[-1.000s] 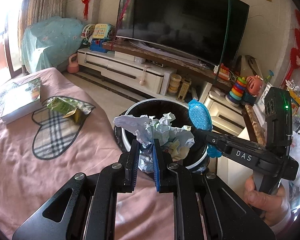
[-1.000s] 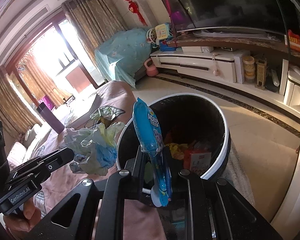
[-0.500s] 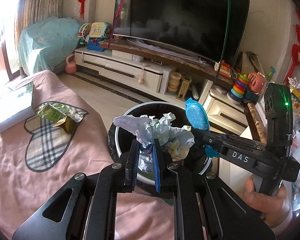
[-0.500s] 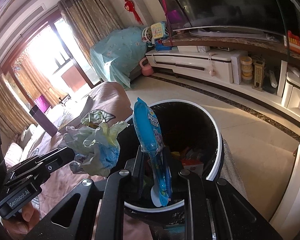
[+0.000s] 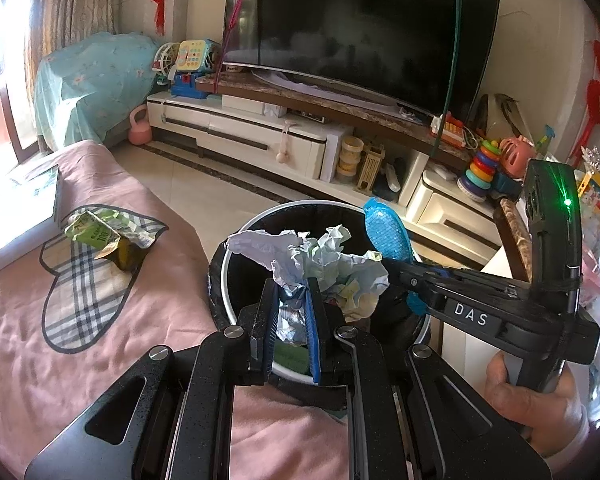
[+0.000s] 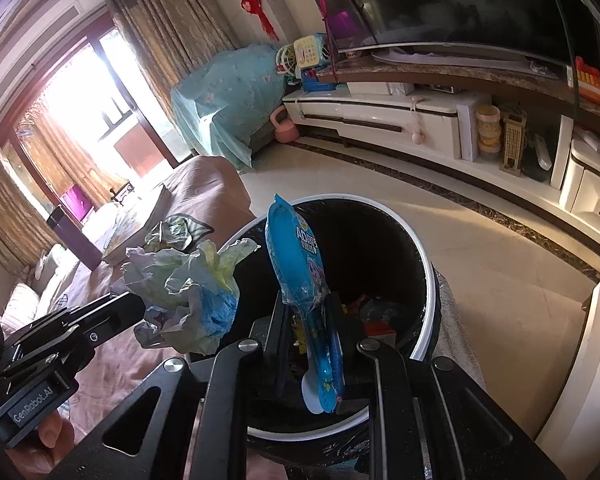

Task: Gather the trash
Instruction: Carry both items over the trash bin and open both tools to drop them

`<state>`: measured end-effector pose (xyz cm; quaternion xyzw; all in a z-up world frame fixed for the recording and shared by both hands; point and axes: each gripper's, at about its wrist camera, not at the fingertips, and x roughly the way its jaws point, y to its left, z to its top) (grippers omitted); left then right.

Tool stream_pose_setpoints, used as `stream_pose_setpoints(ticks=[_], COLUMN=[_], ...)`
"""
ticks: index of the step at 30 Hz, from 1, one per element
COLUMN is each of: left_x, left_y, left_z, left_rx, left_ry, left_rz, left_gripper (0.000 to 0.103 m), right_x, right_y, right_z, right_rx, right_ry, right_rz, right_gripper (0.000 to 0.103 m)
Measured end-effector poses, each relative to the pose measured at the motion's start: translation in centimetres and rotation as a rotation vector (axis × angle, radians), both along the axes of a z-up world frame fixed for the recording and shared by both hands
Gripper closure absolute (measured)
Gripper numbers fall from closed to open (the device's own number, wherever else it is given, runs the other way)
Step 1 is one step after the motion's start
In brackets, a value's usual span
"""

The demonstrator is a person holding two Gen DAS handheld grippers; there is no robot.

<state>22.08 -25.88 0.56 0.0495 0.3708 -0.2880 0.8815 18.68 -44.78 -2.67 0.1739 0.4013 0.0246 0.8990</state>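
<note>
My left gripper (image 5: 291, 300) is shut on a crumpled wad of white and blue paper (image 5: 324, 264) and holds it over the near rim of the black trash bin (image 5: 236, 240). The wad also shows in the right wrist view (image 6: 188, 292). My right gripper (image 6: 306, 320) is shut on a blue snack wrapper (image 6: 300, 268) and holds it upright over the bin (image 6: 424, 280), which has trash at its bottom. The wrapper shows in the left wrist view (image 5: 386, 228) too. A green crumpled carton (image 5: 104, 236) lies on the pink blanket.
A white book (image 5: 20, 216) lies on the pink blanket (image 5: 100, 360) at the left. A TV cabinet (image 5: 260, 140) with a large TV (image 5: 360, 32) and toys stands behind the bin. A white cabinet edge (image 6: 580, 360) is close to the right.
Both grippers have moved forward with their loads, so the bin now sits nearer and more directly under them. Both stay shut.
</note>
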Motion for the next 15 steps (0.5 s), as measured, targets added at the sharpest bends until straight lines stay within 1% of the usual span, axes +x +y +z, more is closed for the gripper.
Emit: stream_pose_setpoints(ticks=[15], left_x=[0.95], left_y=[-0.78], left_z=[-0.95], left_rx=[0.025], left_ry=[0.025], left_rz=[0.007], left_gripper=[0.091], right_x=[1.03], right_y=[-0.17], right_z=[-0.59], right_rx=[-0.012], right_ry=[0.031], right_rz=[0.002], right_gripper=[0.086])
